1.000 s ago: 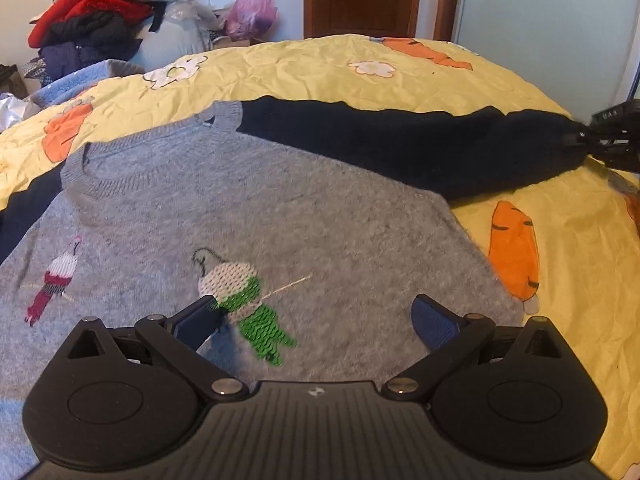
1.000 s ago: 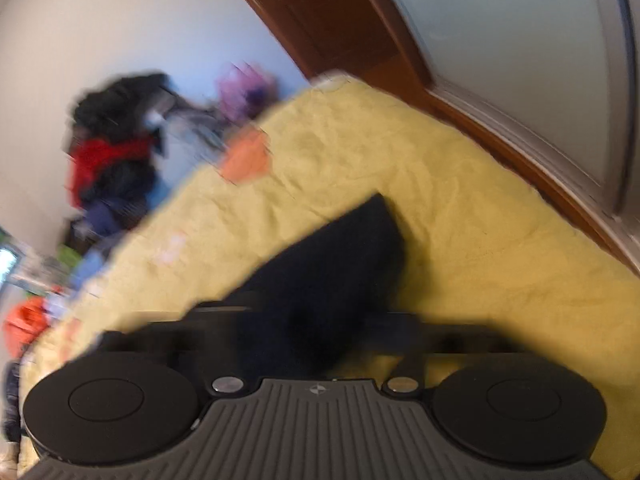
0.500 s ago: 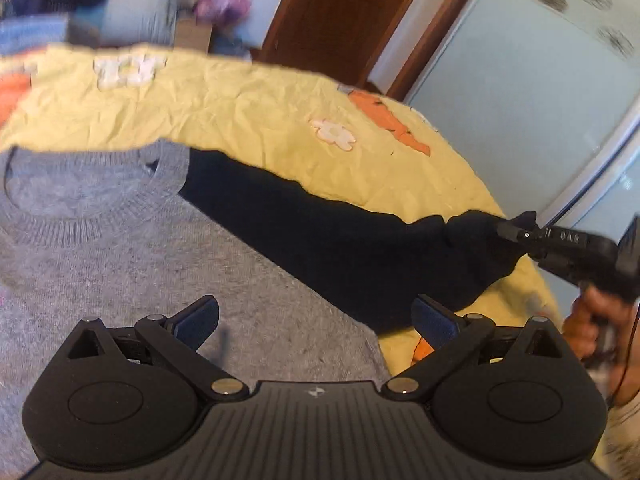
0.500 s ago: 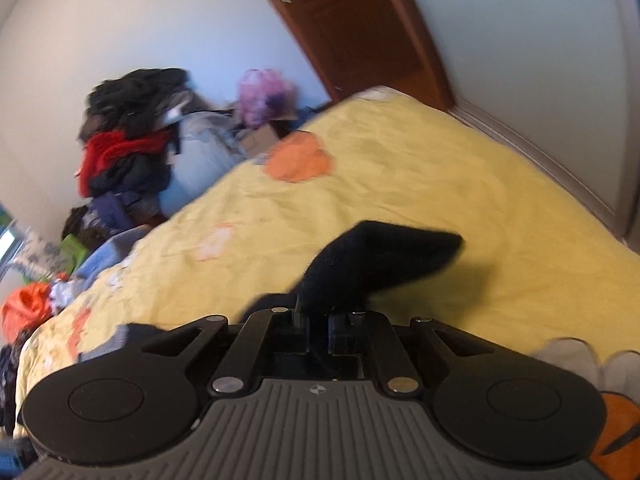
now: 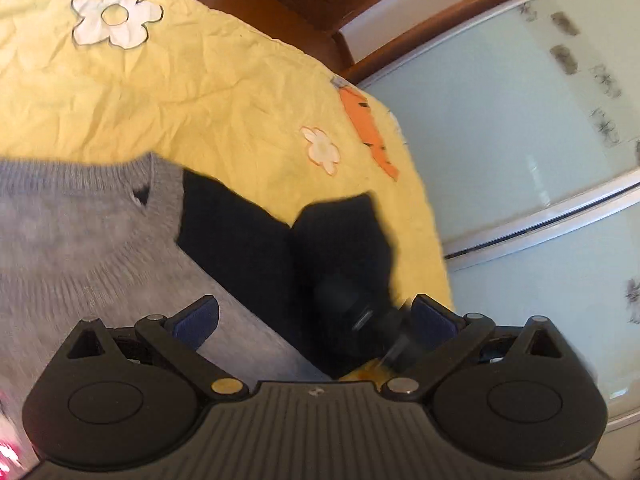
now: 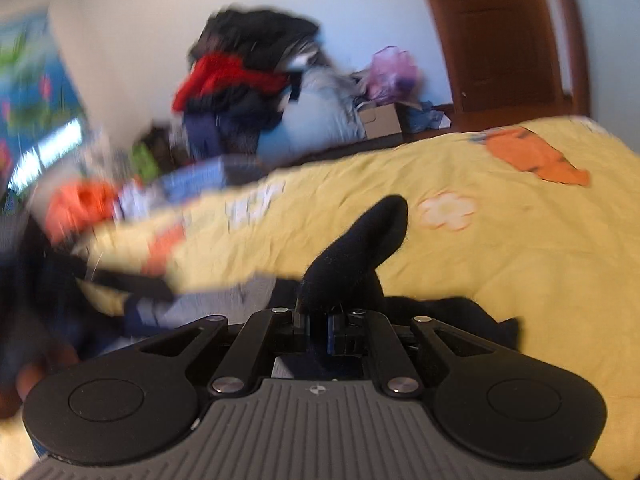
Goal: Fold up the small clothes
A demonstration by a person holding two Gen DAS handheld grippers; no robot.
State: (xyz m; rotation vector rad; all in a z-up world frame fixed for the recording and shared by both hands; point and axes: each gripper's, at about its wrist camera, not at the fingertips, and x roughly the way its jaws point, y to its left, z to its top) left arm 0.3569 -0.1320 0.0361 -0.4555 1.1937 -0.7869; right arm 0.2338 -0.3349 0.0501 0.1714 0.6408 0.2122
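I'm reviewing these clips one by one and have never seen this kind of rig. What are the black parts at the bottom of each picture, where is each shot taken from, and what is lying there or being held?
There is no robot here. A person holds a two-finger gripper in each hand, and each gripper carries a wide-angle camera looking forward along its fingers, so the black parts at the bottom are the tool itself.

The left camera's picture shows the left gripper with its fingers spread apart and nothing pinched between them. Beneath it a grey sweater with a dark sleeve lies on a yellow bedspread printed with flowers and carrots.

The right camera's picture shows the right gripper with its fingers closed on the end of that dark sleeve, which sticks up beyond them. Behind the bed are a blurred pile of clothes and a wooden door.
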